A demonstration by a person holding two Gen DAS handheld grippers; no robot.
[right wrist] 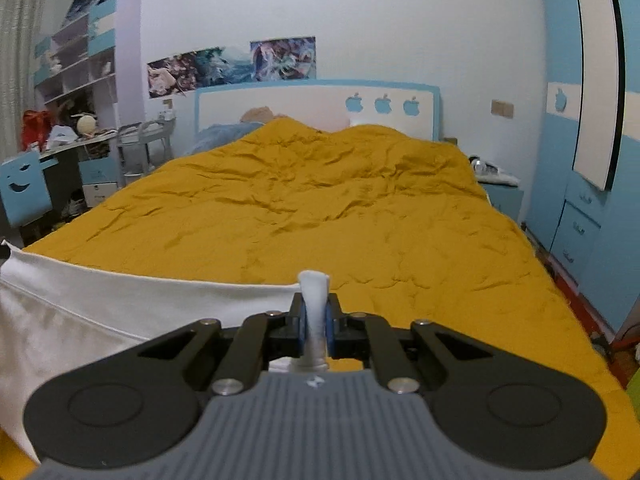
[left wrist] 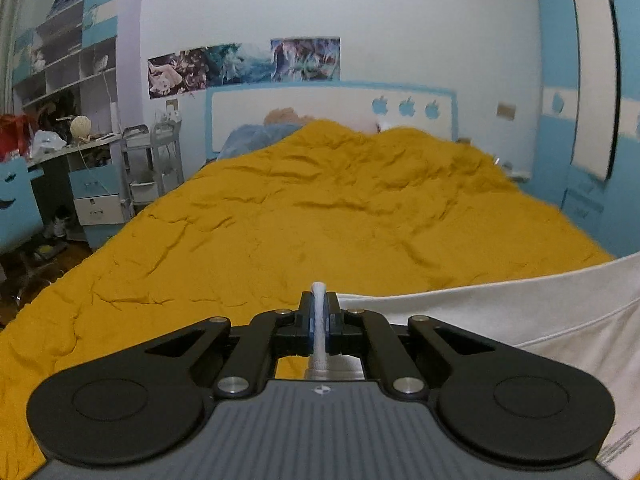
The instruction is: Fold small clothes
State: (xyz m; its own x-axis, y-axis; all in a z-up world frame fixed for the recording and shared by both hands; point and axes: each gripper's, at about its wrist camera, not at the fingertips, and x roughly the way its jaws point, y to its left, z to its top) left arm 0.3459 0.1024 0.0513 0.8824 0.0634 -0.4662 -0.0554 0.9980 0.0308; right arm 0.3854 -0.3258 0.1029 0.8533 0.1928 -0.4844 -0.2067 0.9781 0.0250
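A white garment hangs stretched between my two grippers above a bed with a mustard-yellow quilt. My left gripper is shut on a bunched corner of the cloth, which pokes up between the blue pads. The fabric runs off to the right in the left wrist view. In the right wrist view the same white garment spreads to the left, and my right gripper is shut on its other bunched corner. The garment's lower part is hidden below both grippers.
The yellow quilt covers the whole bed up to a white and blue headboard. A cluttered desk and shelves stand at the left. A blue wardrobe and a small bedside table are at the right.
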